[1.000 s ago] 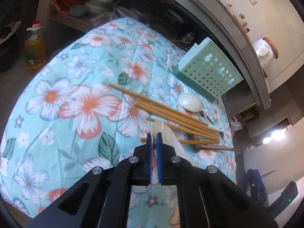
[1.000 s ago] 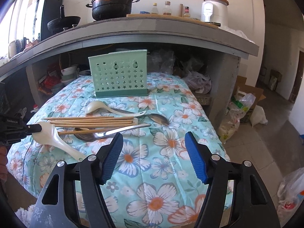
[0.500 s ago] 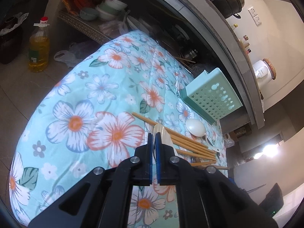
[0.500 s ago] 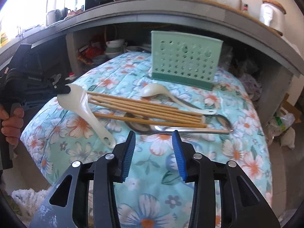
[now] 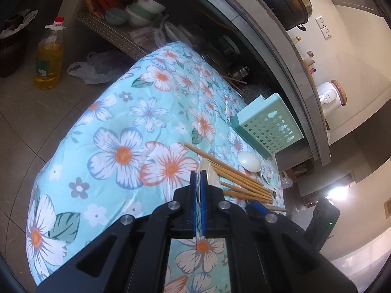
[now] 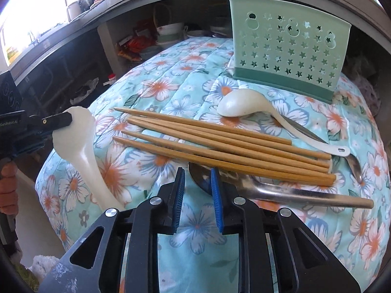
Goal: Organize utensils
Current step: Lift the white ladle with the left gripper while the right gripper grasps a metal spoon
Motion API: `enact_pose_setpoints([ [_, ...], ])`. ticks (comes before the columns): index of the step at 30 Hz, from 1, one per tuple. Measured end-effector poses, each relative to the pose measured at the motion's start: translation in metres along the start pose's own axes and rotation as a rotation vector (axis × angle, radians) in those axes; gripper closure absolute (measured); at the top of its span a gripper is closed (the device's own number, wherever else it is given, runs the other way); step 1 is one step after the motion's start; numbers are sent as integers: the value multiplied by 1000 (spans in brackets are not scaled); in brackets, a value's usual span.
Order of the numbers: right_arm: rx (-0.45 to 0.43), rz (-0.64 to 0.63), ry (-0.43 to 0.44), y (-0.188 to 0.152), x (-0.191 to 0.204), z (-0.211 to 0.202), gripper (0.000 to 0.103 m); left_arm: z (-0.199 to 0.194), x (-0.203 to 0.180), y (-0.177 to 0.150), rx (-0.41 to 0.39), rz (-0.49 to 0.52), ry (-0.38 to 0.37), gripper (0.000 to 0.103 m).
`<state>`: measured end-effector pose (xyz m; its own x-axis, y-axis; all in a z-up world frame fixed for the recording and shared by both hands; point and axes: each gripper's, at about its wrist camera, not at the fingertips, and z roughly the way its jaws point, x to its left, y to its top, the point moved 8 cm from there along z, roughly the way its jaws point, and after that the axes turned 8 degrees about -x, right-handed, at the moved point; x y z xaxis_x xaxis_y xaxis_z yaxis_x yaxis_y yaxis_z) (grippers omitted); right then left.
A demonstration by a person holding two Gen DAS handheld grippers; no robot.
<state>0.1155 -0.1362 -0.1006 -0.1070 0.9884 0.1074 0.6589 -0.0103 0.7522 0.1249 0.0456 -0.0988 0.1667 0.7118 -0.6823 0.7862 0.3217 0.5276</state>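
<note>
Utensil holder (image 6: 287, 56) stands upright, contents unseen; left jaws pinch white spoon (image 6: 78, 144), right jaws closing, nothing between.

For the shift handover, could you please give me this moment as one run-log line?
left gripper: shut on white rice paddle | right gripper: closing, empty, near metal spoon | green holder: empty

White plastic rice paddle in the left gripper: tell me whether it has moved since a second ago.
Yes. The white plastic rice paddle has lifted leftward, clear of the wooden chopsticks.
</note>
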Motion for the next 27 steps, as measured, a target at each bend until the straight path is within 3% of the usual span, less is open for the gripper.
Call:
enact_pose_setpoints([
  [5, -1, 67, 31, 13, -6, 12, 80, 3, 5, -3, 10, -12, 2, 101],
  [9, 15, 102, 29, 14, -13, 11, 71, 4, 6, -4, 15, -17, 0, 101],
  [12, 11, 46, 21, 9, -8, 1, 60, 5, 7, -4, 18, -20, 1, 101],
  [19, -6, -206, -118, 1, 9, -2, 59, 4, 10, -6, 19, -27, 7, 101],
  [23, -17, -319, -218, -4, 13, 5, 66, 1, 11, -4, 5, -13, 20, 101],
  [27, -30, -373, -274, -9, 14, 5, 87, -3, 13, -2, -9, -6, 37, 101],
])
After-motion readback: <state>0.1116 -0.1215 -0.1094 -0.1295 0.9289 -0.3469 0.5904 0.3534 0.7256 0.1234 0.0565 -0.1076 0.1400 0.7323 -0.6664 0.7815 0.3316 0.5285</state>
